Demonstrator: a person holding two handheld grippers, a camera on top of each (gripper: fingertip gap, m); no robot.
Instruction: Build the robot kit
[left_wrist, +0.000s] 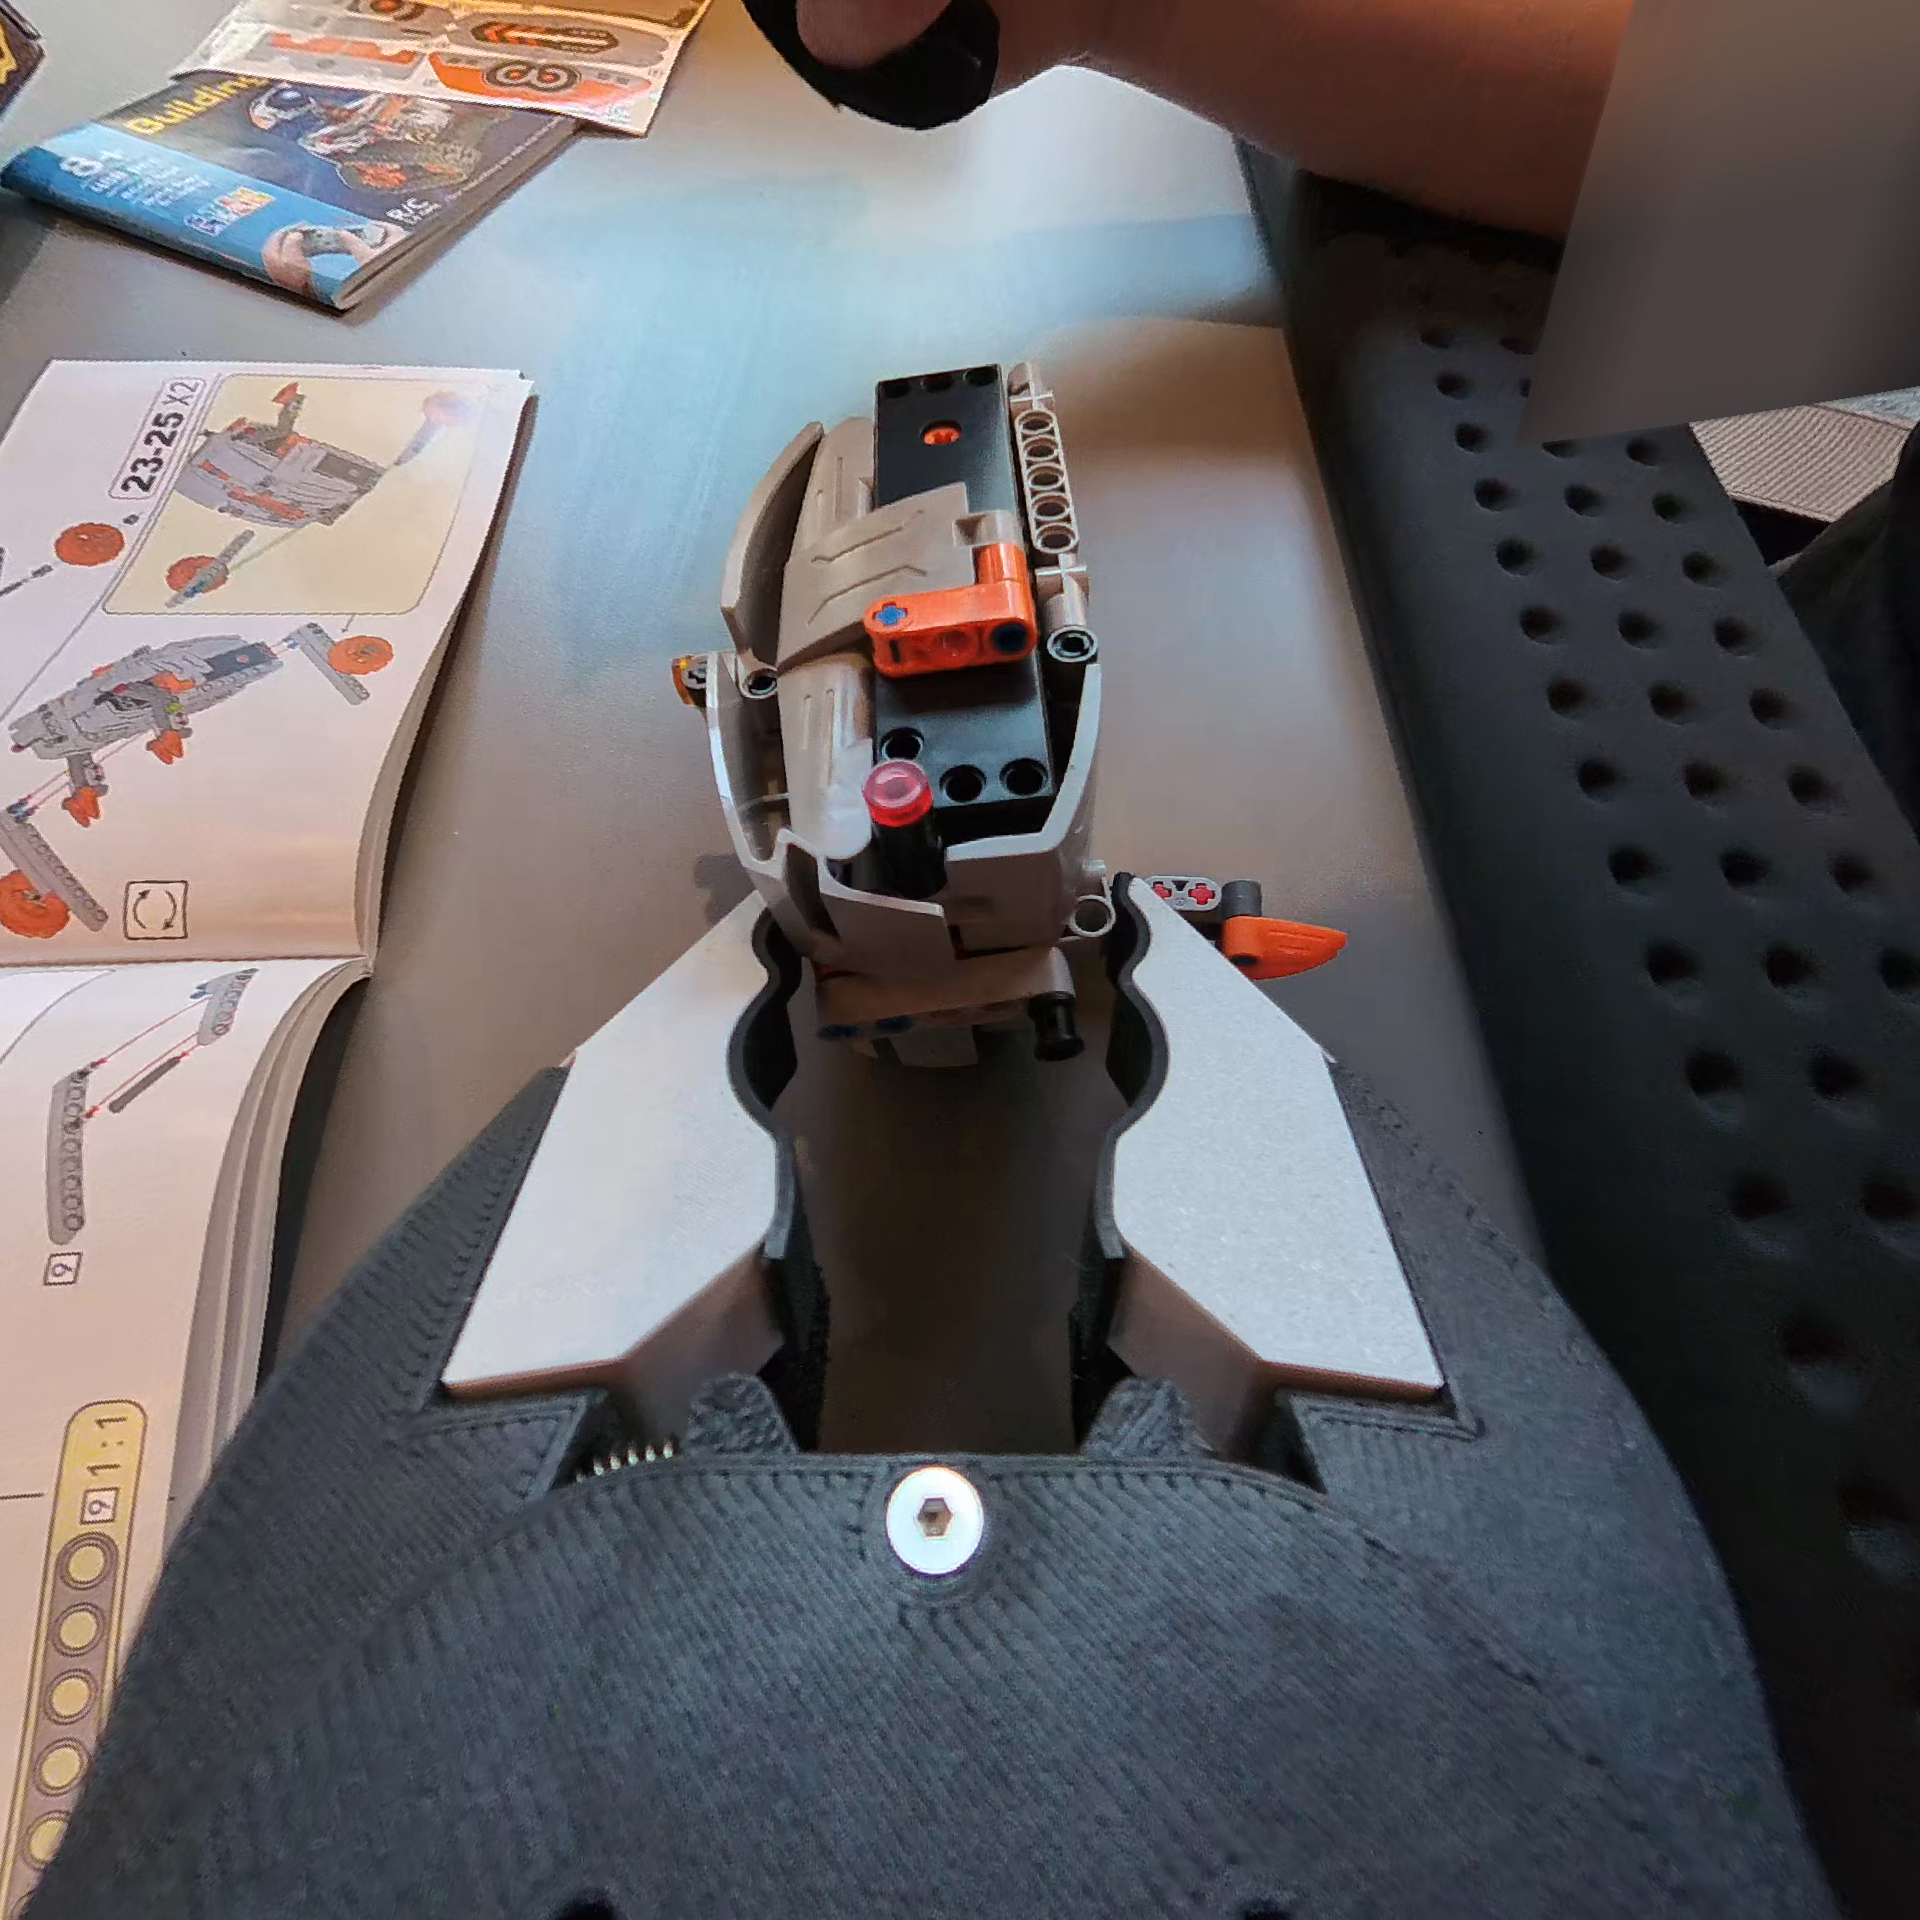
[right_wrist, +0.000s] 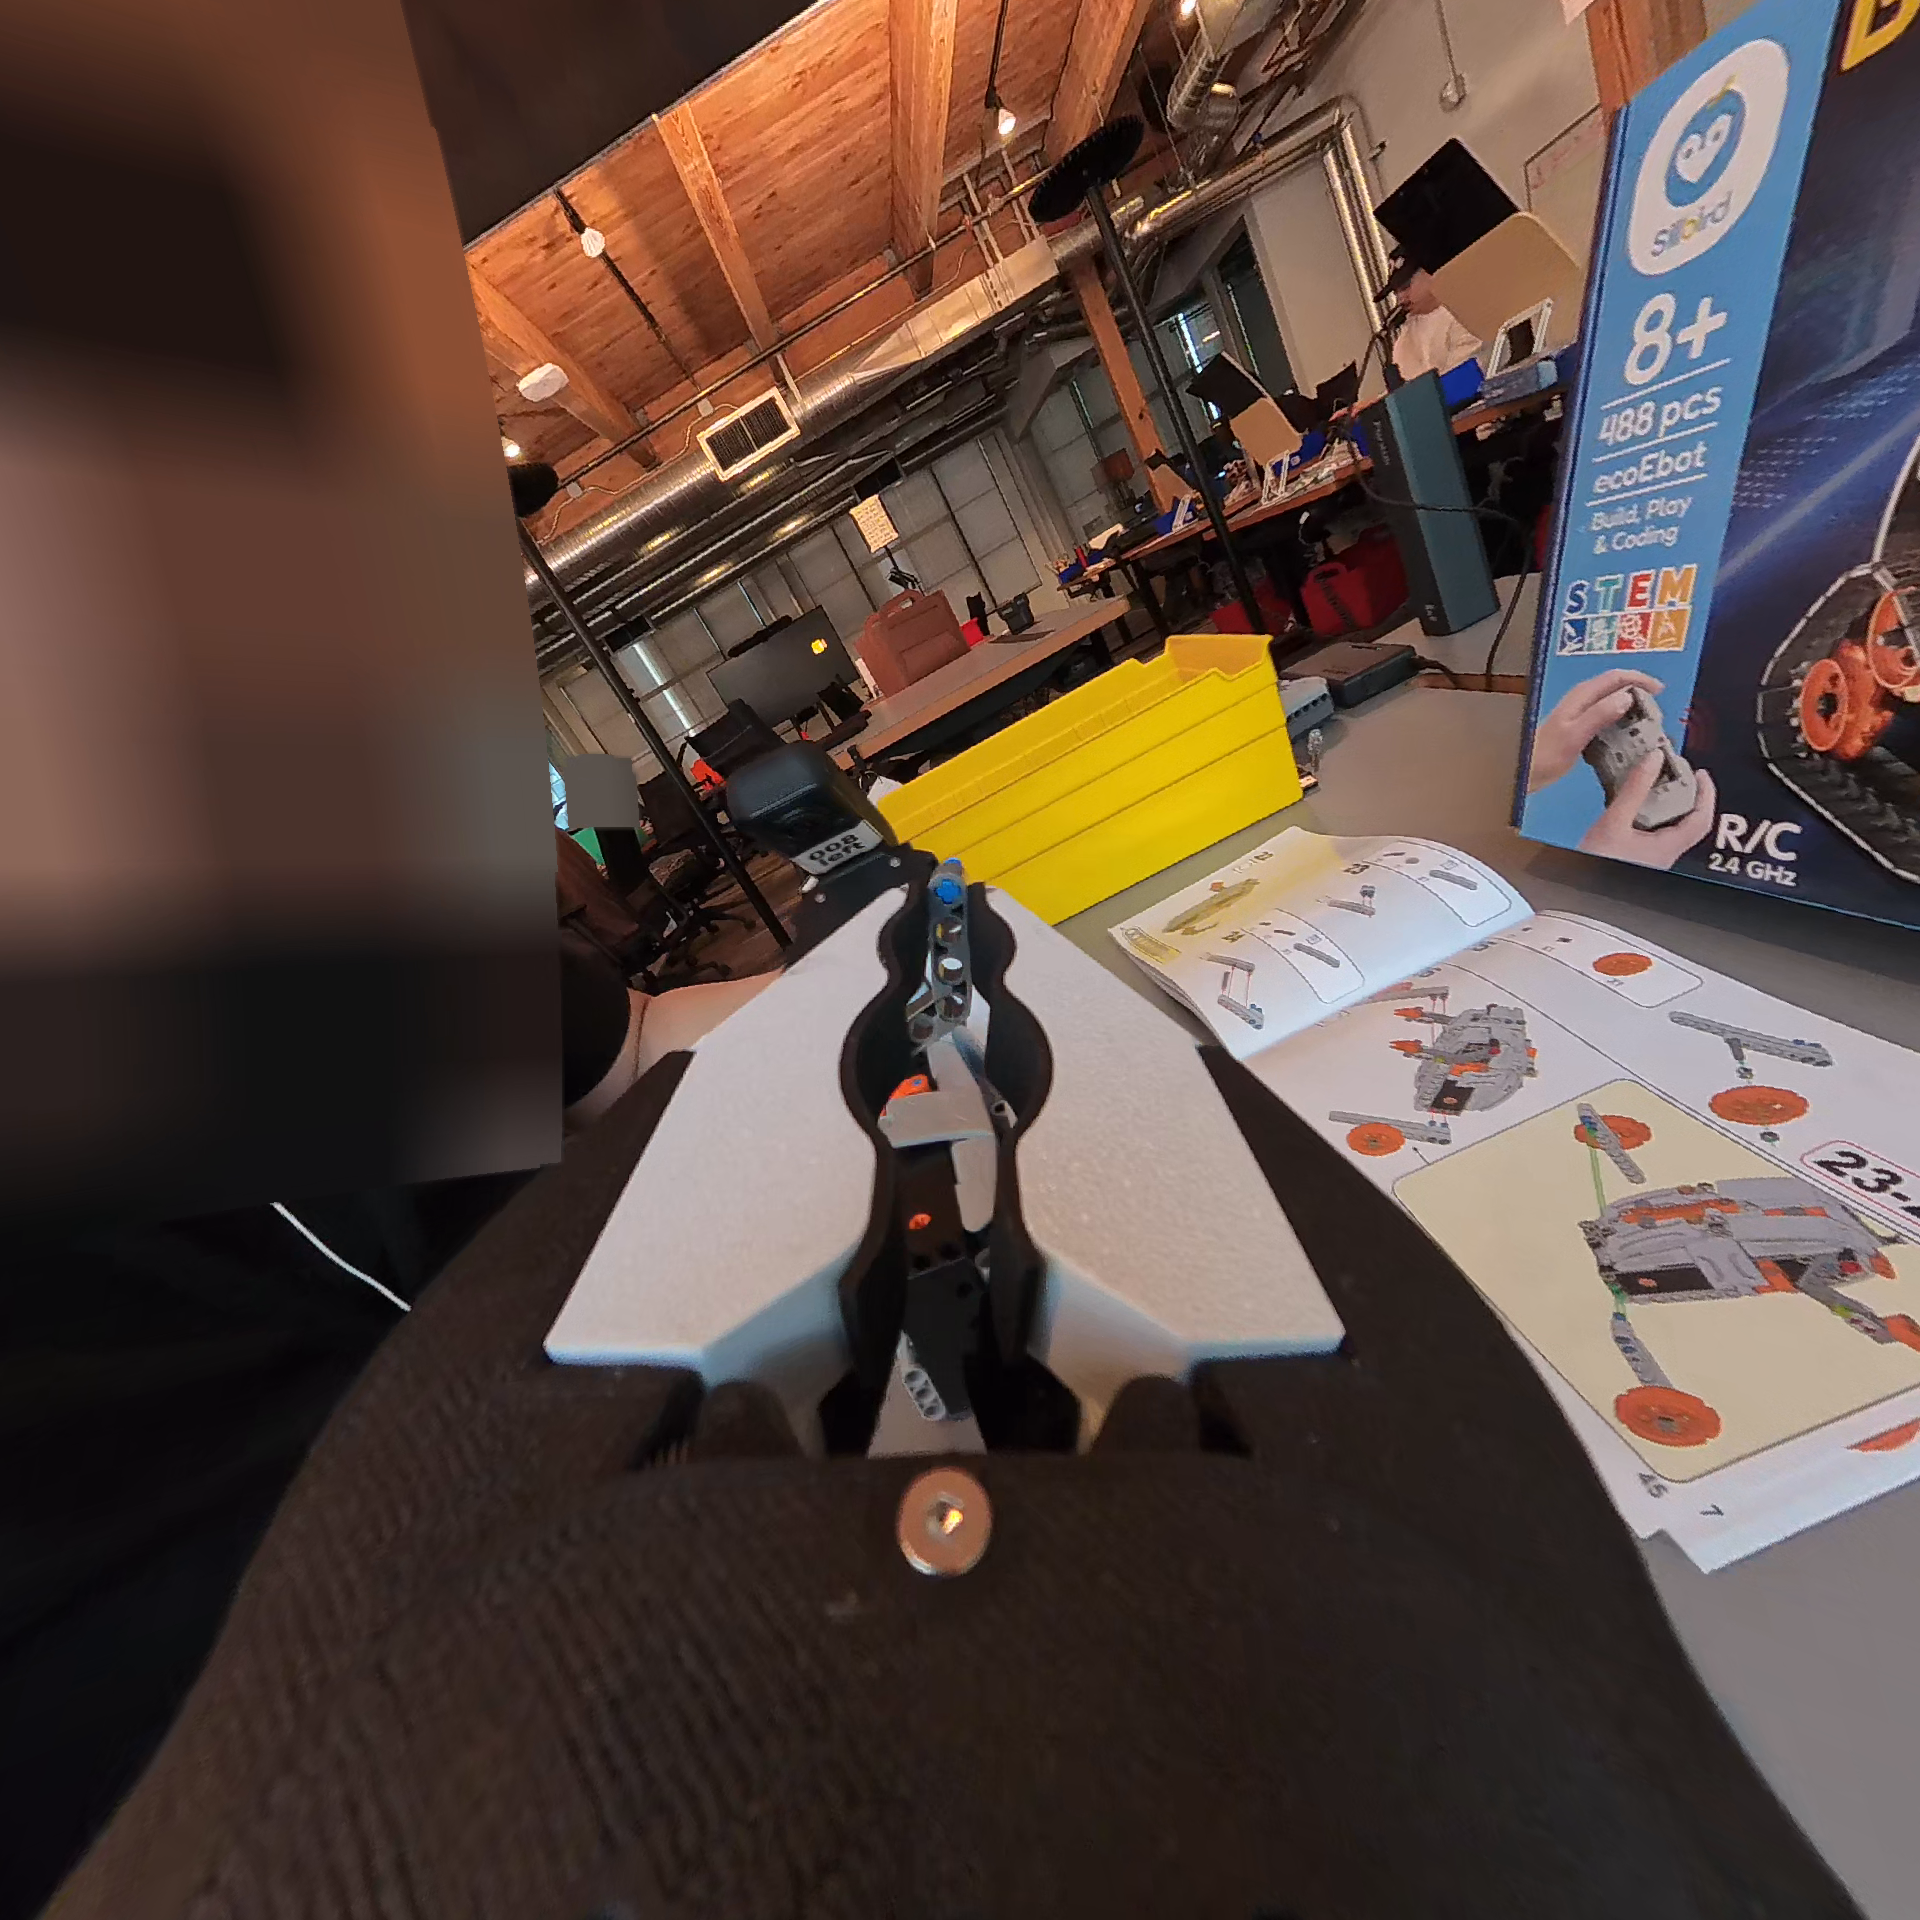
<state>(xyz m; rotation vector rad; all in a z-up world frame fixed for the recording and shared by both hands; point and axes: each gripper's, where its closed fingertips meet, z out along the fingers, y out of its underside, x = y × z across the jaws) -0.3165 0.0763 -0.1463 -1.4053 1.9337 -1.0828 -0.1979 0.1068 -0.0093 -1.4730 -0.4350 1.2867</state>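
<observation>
Grey and black plastic make up the toy model, which is standing upright on the table with its lower end sitting between the fingertips of the left gripper. Both fingers are pressing against the model's base, so this gripper is grasping the model. An orange angled piece is sitting on the model's upper face, and a small red-capped peg is sticking out near its bottom. An orange fin is projecting just beside the right-hand finger.

The right gripper is clenching a thin grey beam with holes, its blue-tipped end pointing upward past the fingertips. Through the gap between the fingers, parts of the model are showing below.

An open instruction booklet is lying along the table's left edge in the left wrist view; the same booklet is appearing to the right in the right wrist view. A closed blue booklet and a sticker sheet are lying toward the far left corner. A yellow bin and a blue toy box are standing farther back on the table.
</observation>
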